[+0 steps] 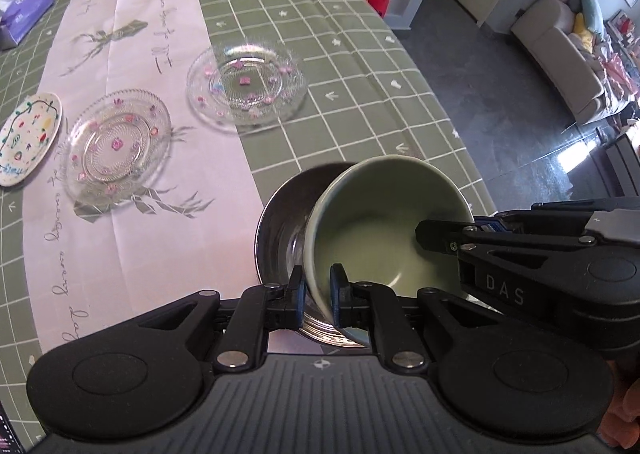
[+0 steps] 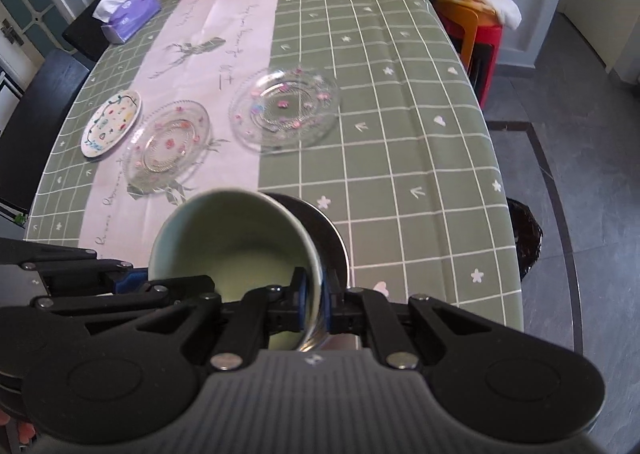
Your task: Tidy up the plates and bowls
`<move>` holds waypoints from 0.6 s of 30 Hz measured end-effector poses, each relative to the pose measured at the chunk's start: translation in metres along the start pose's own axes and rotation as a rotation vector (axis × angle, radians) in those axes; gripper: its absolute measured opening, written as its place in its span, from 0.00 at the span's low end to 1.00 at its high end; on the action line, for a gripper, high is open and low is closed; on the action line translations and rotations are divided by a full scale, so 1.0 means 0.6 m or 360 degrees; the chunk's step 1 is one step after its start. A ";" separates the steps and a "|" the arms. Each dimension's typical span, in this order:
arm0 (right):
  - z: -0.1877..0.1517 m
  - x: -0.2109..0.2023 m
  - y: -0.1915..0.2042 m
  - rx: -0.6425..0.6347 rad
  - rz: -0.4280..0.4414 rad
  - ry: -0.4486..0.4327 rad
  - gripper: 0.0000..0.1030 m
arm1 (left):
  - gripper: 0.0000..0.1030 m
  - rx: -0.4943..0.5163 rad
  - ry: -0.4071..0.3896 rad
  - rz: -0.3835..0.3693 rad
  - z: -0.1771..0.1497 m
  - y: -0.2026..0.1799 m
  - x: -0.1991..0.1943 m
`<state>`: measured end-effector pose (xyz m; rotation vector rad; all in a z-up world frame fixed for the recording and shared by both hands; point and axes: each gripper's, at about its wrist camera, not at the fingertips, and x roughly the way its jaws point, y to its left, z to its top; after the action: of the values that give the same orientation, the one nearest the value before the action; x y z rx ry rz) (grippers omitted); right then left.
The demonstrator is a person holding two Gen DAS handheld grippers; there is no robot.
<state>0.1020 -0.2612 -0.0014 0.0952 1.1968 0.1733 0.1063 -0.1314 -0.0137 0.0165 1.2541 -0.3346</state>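
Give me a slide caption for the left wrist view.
Both tongs grip a green bowl nested in a steel bowl over the table.

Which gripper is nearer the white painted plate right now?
Left. The left gripper clamps the green bowl by the rim on the side facing the white plate; the right gripper clamps the opposite rim, farther from it.

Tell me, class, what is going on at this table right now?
A person is holding a two-finger gripper in each hand, and both are clamped on the rim of a green bowl nested with a steel bowl: the left gripper on one side, the right gripper on the opposite side. The bowls are tilted. On the checked tablecloth beyond lie two clear glass plates and a white painted plate, apart and not yet stacked.
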 end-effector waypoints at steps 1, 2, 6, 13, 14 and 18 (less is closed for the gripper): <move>0.000 0.007 -0.002 0.0008 0.0007 0.0013 0.05 | 0.13 -0.0008 0.0015 0.0007 0.001 0.001 0.005; 0.000 0.012 -0.003 0.0013 0.0013 0.0021 0.05 | 0.13 -0.0019 0.0025 0.0013 0.002 0.001 0.008; 0.004 0.032 -0.002 0.0007 0.0030 0.0053 0.06 | 0.13 -0.0057 0.0058 0.0014 0.003 0.011 0.018; 0.007 0.058 0.000 -0.0004 0.0027 0.0104 0.07 | 0.13 -0.0072 0.0091 0.0021 0.006 0.018 0.031; 0.008 0.061 -0.002 0.0002 0.0026 0.0110 0.07 | 0.13 -0.0072 0.0098 0.0019 0.008 0.018 0.033; 0.010 0.062 -0.002 0.0005 0.0006 0.0107 0.07 | 0.13 -0.0063 0.0099 0.0013 0.010 0.019 0.037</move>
<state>0.1209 -0.2555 -0.0332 0.0950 1.2643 0.1794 0.1205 -0.1271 -0.0343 -0.0016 1.3216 -0.3039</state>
